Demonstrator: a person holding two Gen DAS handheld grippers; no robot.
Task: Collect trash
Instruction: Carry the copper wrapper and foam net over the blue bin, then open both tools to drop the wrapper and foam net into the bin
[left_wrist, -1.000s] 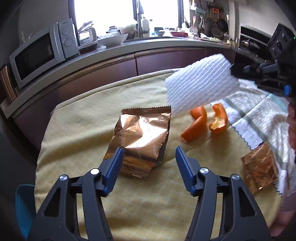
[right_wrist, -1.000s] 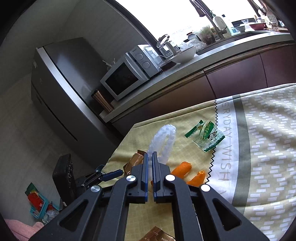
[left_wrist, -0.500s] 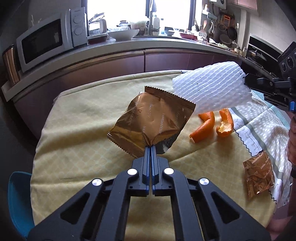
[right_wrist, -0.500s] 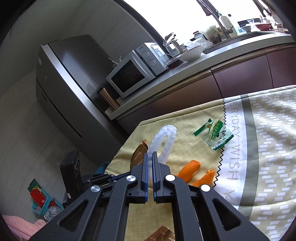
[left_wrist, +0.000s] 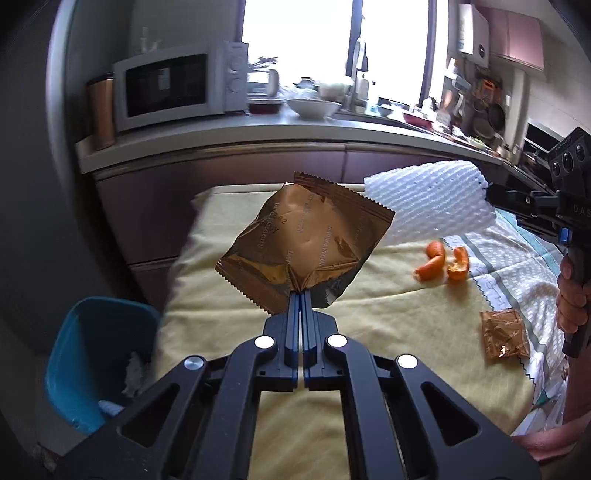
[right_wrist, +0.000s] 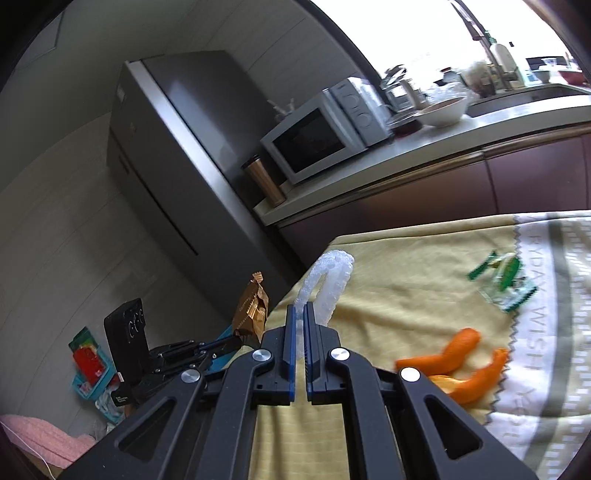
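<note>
My left gripper (left_wrist: 300, 295) is shut on the lower edge of a large copper foil snack bag (left_wrist: 306, 243), which hangs lifted above the yellow tablecloth (left_wrist: 362, 314). Seen from the right wrist view, the same bag (right_wrist: 253, 308) sits at the table's left edge. My right gripper (right_wrist: 299, 308) is shut on a white foam net sleeve (right_wrist: 330, 273), held in the air to the right of the bag; the sleeve (left_wrist: 428, 203) also shows in the left wrist view. Orange peels (left_wrist: 441, 260) (right_wrist: 461, 365), a small copper wrapper (left_wrist: 504, 338) and a green-and-clear wrapper (right_wrist: 504, 282) lie on the table.
A blue bin (left_wrist: 94, 354) with white scraps inside stands on the floor left of the table. Behind the table runs a counter (left_wrist: 295, 127) with a microwave (left_wrist: 173, 86) and bowls. A grey fridge (right_wrist: 173, 158) stands beyond the table's left end.
My left gripper closed on the large copper bag, lifted it off the cloth and swung left, bringing the blue bin into view. My right gripper, holding the foam sleeve, moved slightly up and left.
</note>
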